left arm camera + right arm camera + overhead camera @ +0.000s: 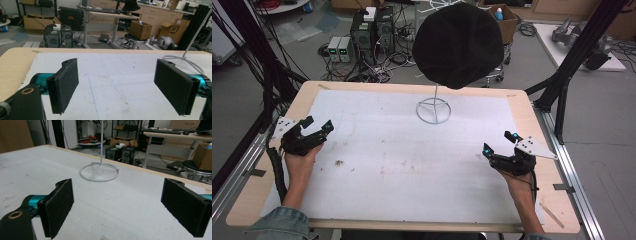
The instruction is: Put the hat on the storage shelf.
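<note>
the black hat [458, 44] sits on top of the white wire stand [433, 110] at the far middle of the surface [412, 150], well apart from both hands. the left tool [314, 129] rests near the left edge with its jaws wide apart and nothing between them — the right tool [498, 143] likewise at the right edge. this looks like the opening step, before any reach. the next move likely calls for both tools to travel forward and up to the hat's brim — one at each side.

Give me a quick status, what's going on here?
Left tool open, right tool open, both empty. Black hat sits on white wire stand, untouched. Nothing between.
</note>
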The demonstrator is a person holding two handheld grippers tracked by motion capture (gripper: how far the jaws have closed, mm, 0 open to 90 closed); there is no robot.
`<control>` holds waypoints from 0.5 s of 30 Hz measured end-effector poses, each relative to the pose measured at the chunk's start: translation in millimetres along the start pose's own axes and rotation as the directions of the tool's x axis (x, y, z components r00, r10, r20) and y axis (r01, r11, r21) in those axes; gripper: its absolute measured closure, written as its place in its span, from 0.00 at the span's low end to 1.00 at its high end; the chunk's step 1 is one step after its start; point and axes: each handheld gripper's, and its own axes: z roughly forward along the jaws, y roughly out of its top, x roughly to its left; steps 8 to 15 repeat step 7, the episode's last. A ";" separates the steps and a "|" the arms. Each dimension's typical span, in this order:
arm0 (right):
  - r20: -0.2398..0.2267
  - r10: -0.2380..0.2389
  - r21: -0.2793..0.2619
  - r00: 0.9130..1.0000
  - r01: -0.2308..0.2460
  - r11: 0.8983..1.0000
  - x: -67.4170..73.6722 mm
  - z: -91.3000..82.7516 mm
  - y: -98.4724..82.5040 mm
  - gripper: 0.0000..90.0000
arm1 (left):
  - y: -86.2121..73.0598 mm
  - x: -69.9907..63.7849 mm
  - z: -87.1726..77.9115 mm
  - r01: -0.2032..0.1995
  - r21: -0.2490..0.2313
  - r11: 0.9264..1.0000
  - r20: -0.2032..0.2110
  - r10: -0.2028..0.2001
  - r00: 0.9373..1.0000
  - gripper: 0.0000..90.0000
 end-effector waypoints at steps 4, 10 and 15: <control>0.002 0.010 -0.005 1.000 -0.010 1.000 -1.4 -1.2 0.3 0.12 | -0.1 -0.2 0.3 -0.001 -0.001 1.000 0.001 0.001 1.000 0.22; -0.001 0.010 -0.010 1.000 -0.010 1.000 -0.7 -2.1 0.7 0.12 | 0.1 -1.4 0.4 0.000 -0.004 1.000 0.003 0.000 1.000 0.22; -0.001 0.010 -0.010 1.000 -0.010 1.000 -0.7 -2.1 0.7 0.12 | 0.1 -1.4 0.4 0.000 -0.004 1.000 0.003 0.000 1.000 0.22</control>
